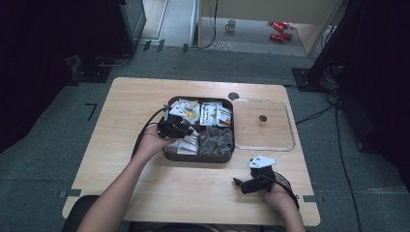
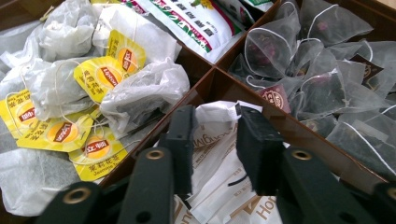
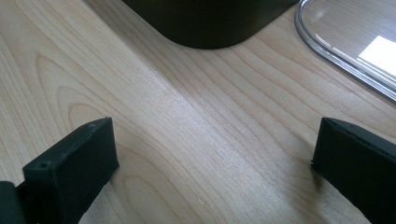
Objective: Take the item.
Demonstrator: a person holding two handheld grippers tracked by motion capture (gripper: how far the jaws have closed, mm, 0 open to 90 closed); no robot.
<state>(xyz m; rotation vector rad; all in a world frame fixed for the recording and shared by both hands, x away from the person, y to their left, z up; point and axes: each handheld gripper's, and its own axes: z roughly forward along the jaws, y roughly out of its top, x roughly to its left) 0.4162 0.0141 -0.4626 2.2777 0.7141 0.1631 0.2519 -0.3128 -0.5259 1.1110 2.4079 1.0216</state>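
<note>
Two black jaws of the left gripper are held partly open over white paper tea sachets in a compartment of the dark brown divided box; nothing is gripped. Wide apart and empty, the right gripper is held over the pale wooden table.

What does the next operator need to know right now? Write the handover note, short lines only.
Left gripper: jaws part open, down in the near-left compartment of the brown box, straddling a white paper sachet. Nothing gripped yet.
Right gripper: jaws wide open, idle above bare table in front of the box, holding nothing.
Things: the box holds four compartments: yellow-tagged tea bags, printed packets, mesh pyramid bags, white sachets. The clear lid lies flat on the table to the box's right.
Done: lid is off.
Left: probably close on the sachet and lift it out; its destination cannot be told.
</note>
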